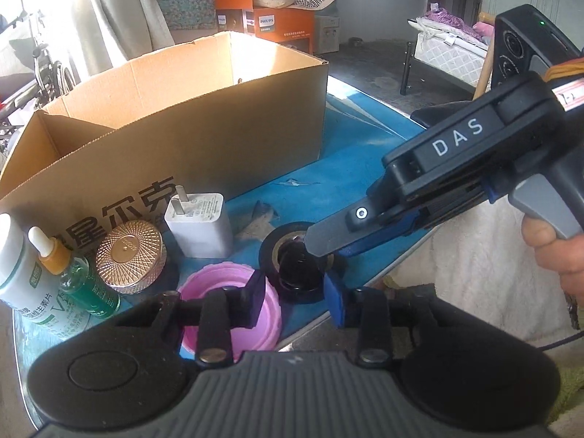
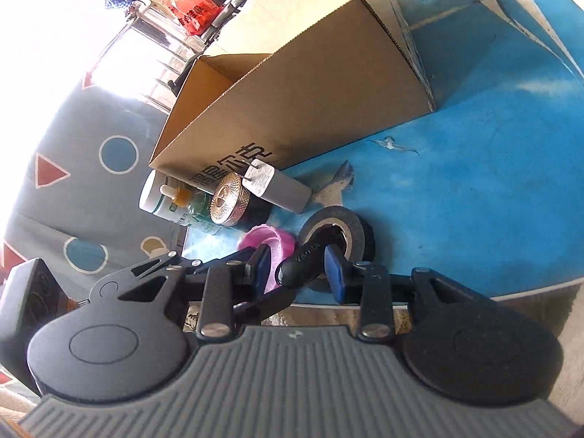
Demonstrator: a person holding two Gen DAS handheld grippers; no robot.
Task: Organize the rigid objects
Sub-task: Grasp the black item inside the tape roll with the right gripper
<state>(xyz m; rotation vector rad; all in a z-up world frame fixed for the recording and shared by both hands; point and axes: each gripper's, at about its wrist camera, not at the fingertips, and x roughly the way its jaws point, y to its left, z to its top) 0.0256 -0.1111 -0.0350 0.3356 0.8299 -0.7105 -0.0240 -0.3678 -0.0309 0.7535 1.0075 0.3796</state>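
Note:
A black tape roll (image 1: 272,255) stands tilted on the blue table (image 1: 350,168). My left gripper (image 1: 295,297) straddles it from the near side, with a pad against each flank of the roll. A short black cylinder (image 2: 299,268) pokes into the roll's hole. My right gripper (image 2: 298,272) is shut on that cylinder; in the left wrist view the right gripper (image 1: 319,250) reaches in from the right, with a hand (image 1: 547,252) on its handle. The tape roll (image 2: 352,235) lies just beyond the right fingertips.
An open cardboard box (image 1: 204,116) stands behind the objects. In front of it are a white charger (image 1: 200,224), a gold-lidded jar (image 1: 129,252), a green dropper bottle (image 1: 85,284), a white bottle (image 1: 18,277) and a pink lid (image 1: 226,314). The table edge runs close on the right.

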